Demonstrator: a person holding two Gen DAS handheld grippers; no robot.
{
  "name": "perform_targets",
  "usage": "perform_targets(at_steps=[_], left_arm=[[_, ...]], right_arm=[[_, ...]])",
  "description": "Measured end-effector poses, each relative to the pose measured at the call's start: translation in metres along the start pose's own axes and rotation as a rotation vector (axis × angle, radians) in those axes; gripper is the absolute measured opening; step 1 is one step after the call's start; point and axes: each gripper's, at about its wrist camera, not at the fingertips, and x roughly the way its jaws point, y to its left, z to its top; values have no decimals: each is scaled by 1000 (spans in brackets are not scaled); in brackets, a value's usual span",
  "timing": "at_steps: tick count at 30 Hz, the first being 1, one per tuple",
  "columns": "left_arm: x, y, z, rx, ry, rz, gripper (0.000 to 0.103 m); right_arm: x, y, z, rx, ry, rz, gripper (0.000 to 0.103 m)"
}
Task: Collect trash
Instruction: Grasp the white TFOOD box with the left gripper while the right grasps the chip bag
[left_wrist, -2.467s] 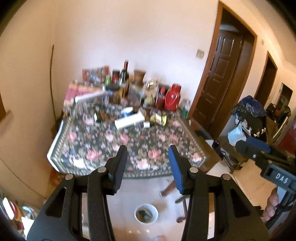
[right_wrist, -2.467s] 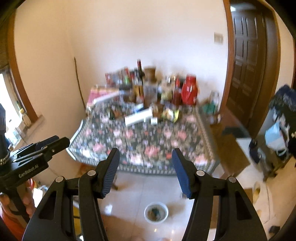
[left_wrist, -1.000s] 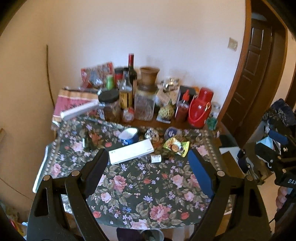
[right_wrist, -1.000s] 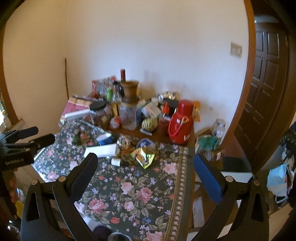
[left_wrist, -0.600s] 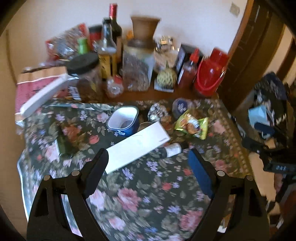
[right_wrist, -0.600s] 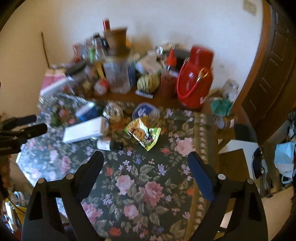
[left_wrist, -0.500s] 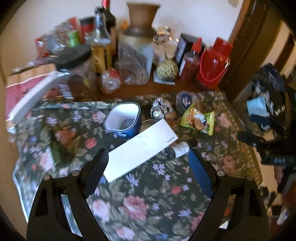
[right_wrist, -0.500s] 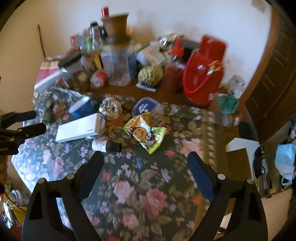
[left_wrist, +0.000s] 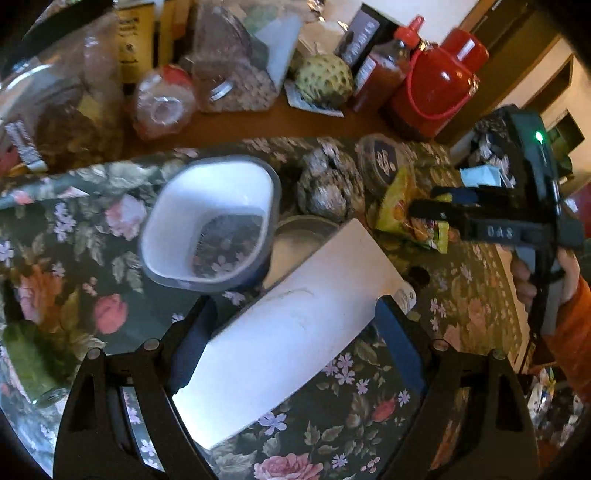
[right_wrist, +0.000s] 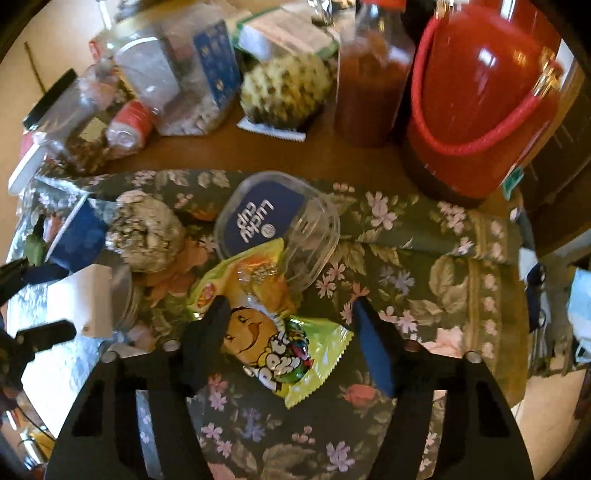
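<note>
Snack bag (right_wrist: 273, 332) lies on floral cloth (right_wrist: 424, 295) btwn my right gripper (right_wrist: 286, 339) fingers, jaws wide apart; lid (right_wrist: 277, 225) at 12. Left gripper (left_wrist: 295, 347), also spread, straddles white box (left_wrist: 291, 332).

A red thermos jug (right_wrist: 480, 96) is seen on the bare wood at the back of the table. A red sauce bottle (right_wrist: 369, 85) is stood just left of it, a scaly green custard apple (right_wrist: 284, 88) further left, then clear jars (left_wrist: 229, 70). The floral tablecloth (right_wrist: 424, 280) is spread in front of the jug.
</note>
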Motion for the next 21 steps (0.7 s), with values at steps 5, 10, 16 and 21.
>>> perform_targets(at_steps=[5, 10, 16, 21], left_arm=[[4, -10, -11, 35, 46, 27, 87], [5, -20, -31, 31, 82, 57, 80], [5, -33, -42, 37, 72, 118, 66], [9, -36, -37, -14, 55, 162, 52]], right_arm=[[4, -6, -2, 42, 29, 81, 39], [1, -9, -8, 65, 37, 120, 22], [-4, -2, -27, 48, 46, 126, 16], [-7, -6, -34, 68, 43, 113, 9]])
